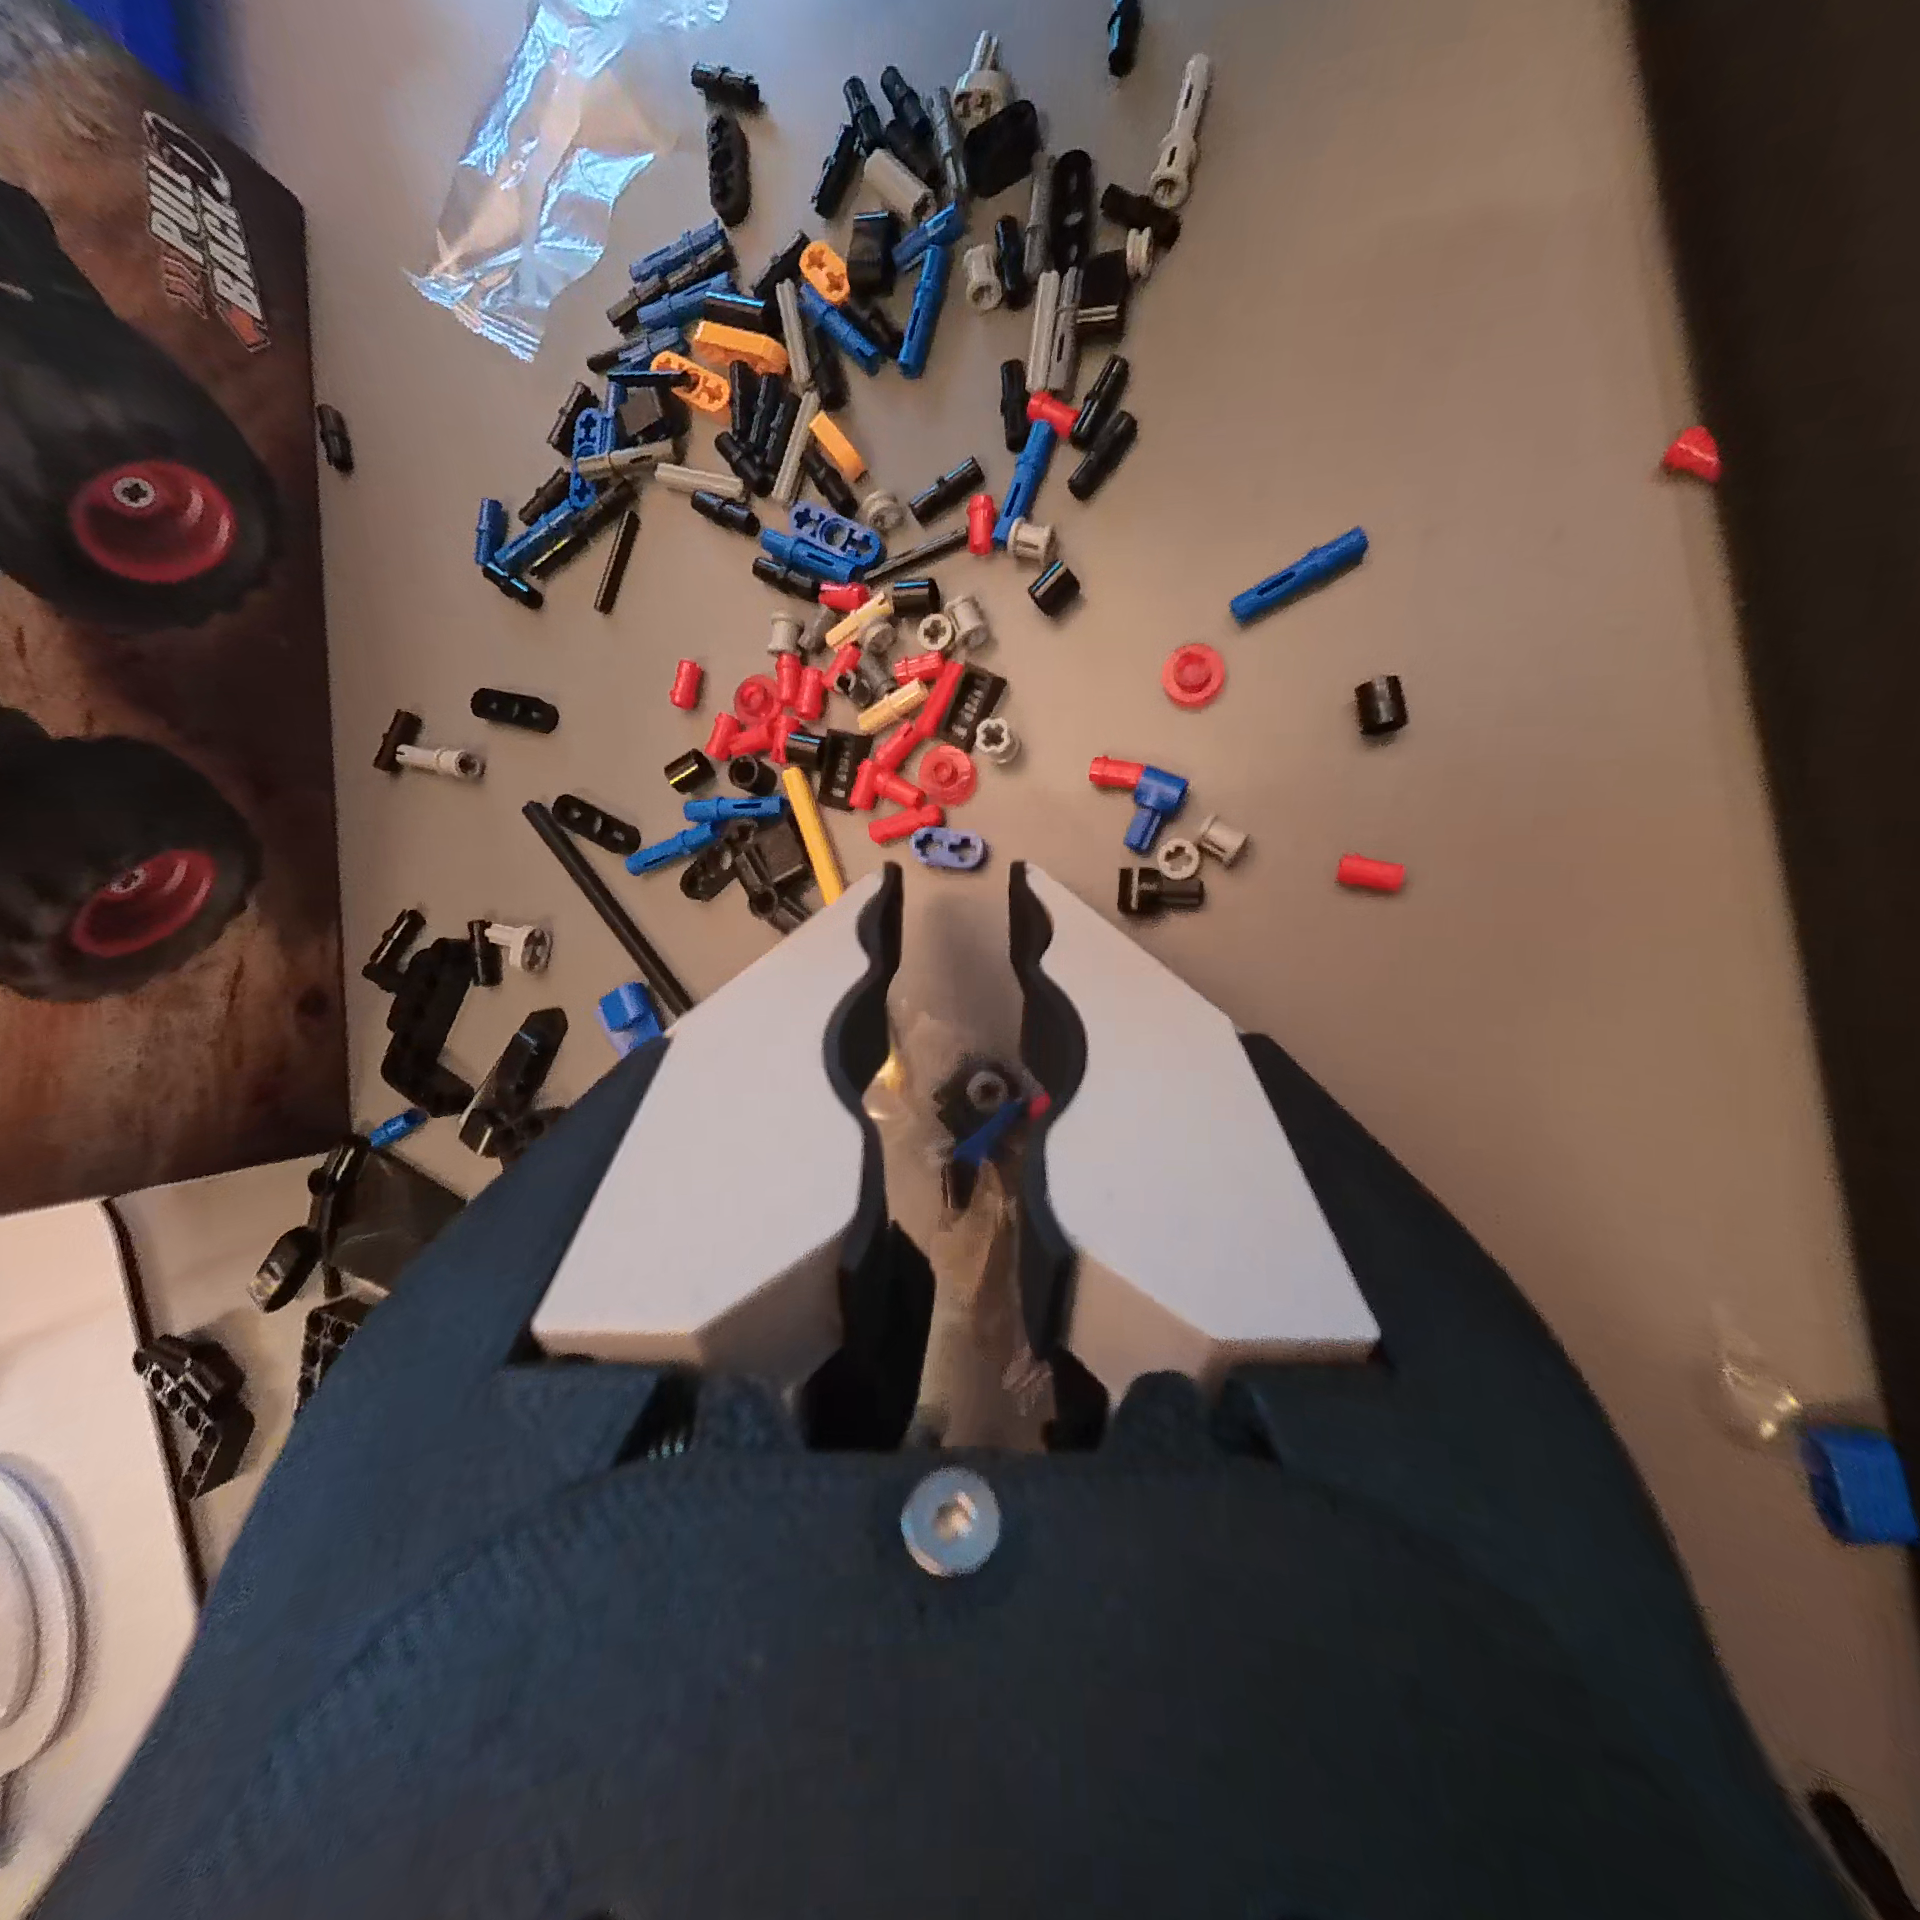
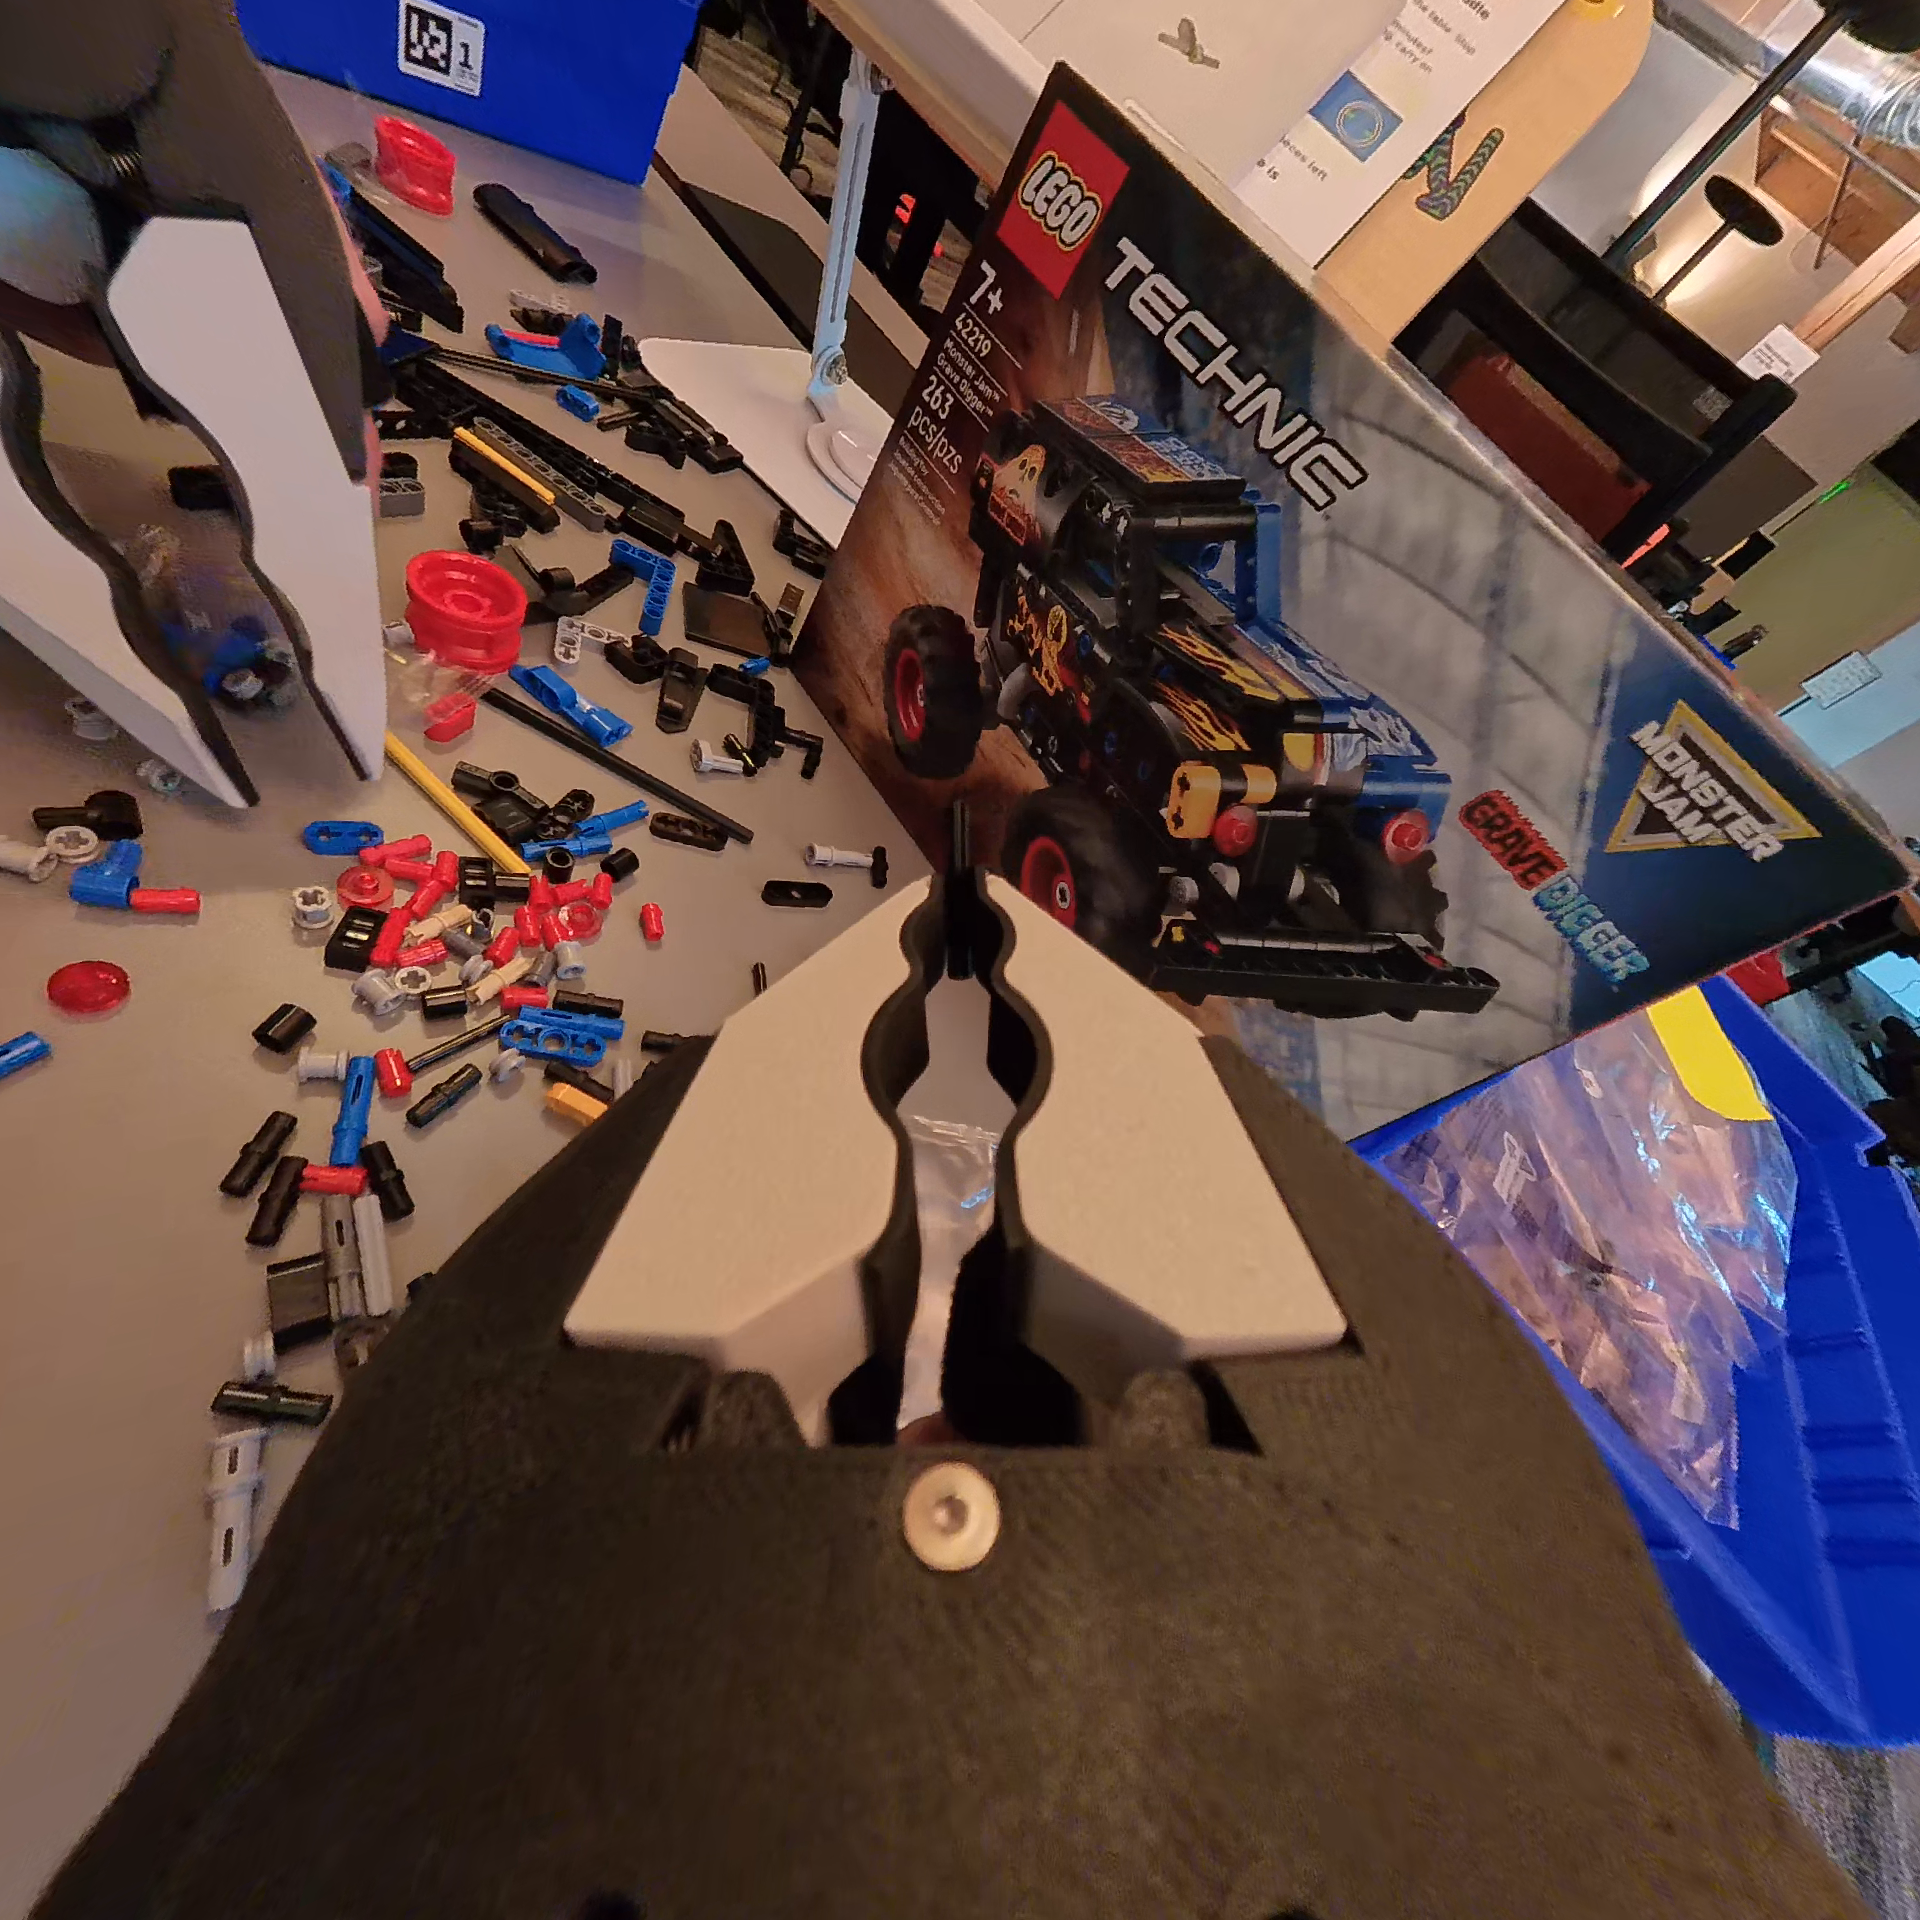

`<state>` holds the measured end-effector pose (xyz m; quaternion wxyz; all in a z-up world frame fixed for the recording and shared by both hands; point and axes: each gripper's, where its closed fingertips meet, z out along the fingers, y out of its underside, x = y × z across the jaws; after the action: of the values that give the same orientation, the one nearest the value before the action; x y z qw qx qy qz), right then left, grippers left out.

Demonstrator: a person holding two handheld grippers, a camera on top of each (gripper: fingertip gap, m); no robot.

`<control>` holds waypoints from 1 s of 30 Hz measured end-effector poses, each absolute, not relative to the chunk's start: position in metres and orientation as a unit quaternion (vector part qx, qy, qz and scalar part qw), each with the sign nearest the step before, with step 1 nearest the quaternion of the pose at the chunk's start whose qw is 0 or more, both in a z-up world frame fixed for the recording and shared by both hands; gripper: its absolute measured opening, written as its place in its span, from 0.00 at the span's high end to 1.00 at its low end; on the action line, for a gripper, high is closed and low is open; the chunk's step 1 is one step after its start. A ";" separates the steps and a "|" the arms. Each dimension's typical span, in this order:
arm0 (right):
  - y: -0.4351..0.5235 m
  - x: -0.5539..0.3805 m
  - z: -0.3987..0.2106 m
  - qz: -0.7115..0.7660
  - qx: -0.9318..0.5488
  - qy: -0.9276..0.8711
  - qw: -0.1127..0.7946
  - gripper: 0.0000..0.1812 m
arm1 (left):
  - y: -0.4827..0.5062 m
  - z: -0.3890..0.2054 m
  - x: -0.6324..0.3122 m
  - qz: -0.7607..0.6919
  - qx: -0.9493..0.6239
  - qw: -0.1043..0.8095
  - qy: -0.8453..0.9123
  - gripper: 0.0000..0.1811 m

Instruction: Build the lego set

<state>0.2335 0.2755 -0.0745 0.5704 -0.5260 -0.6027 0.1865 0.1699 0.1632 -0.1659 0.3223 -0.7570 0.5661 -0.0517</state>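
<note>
The build looks barely begun. Nearly every part lies loose on the grey bench [image 1: 1403, 312]: a dense scatter of small pins and connectors [image 1: 831, 499] in black, blue, red, grey and orange, a long black axle [image 1: 608, 909], a yellow axle [image 1: 810, 847], and in the right wrist view two red wheel hubs [image 2: 464, 608] and black beams farther back. No chassis or joined frame shows anywhere.

The left tool [image 1: 948, 883] hovers over the pile with its tips parted; deep between its jaws sits a small cluster of black, blue and red bits [image 1: 982, 1117], with something clear, but whether it is clamped I cannot tell. The right tool [image 2: 961, 914] is closed on a thin black pin [image 2: 960, 883], which stands upright at its tips.

The set's box [image 2: 1247, 623] stands tilted beside the parts. An emptied clear bag [image 1: 551, 197] lies on the bench, and a blue bin [image 2: 1818, 1455] holds more bags.

As a judgement, one small sub-assembly is at most in hand; the frame, wheels and body are all left to do
</note>
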 end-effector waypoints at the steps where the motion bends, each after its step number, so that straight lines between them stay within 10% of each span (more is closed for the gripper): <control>1: 0.275 0.233 -0.075 0.186 -0.526 -0.603 0.570 0.98 | 0.165 -0.167 0.171 -0.049 -0.757 0.322 0.566 0.90; 30: 0.275 0.234 -0.076 0.187 -0.527 -0.603 0.569 0.98 | 0.190 -0.172 0.163 -0.012 -0.770 0.317 0.554 0.91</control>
<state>0.2343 0.2755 -0.0758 0.5687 -0.5268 -0.6034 0.1870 0.1628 0.1899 -0.1722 0.3167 -0.7701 0.5536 -0.0121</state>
